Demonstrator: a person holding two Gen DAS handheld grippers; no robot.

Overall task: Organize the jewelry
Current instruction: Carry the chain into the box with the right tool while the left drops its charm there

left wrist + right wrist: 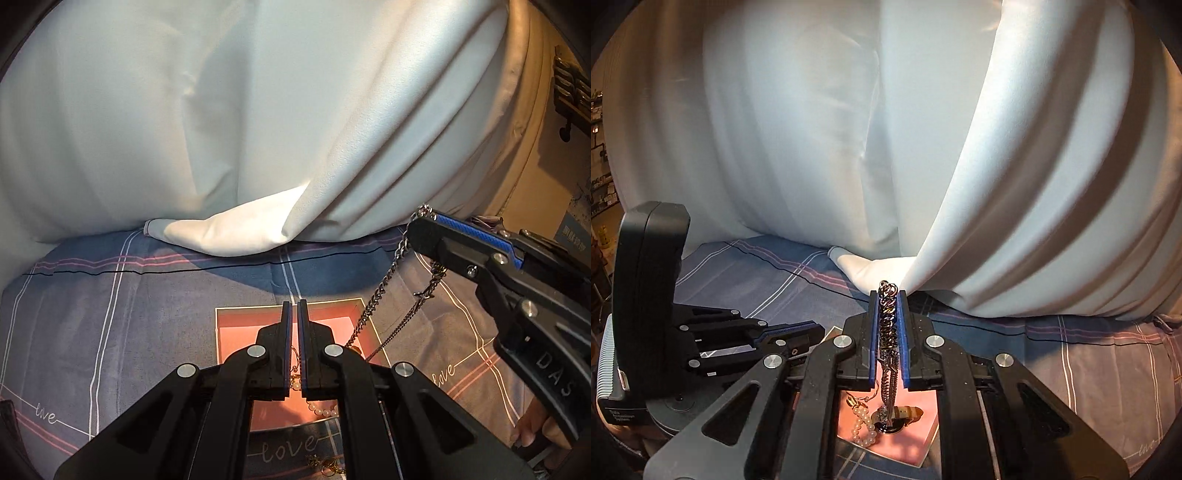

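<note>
A shallow pink-lined box [236, 328] lies on the plaid sheet. My right gripper [888, 299] is shut on a silver link chain [887, 325], which is pinched between its blue pads. The chain [373, 306] hangs slack from the right gripper [424, 218] down into the box. In the box [849, 417] lie a pearl strand [863, 424] and a brown-and-gold piece [910, 410]. My left gripper [293, 306] hovers over the box, jaws shut with nothing seen gripped. It appears from the side [816, 329] in the right wrist view.
White drapery [221, 129] hangs behind and rests on the sheet's far side. The blue-grey plaid sheet [110, 314] with "love" lettering covers the surface. Small gold pieces [328, 467] lie on the sheet in front of the box. A person's fingers [532, 435] hold the right gripper's handle.
</note>
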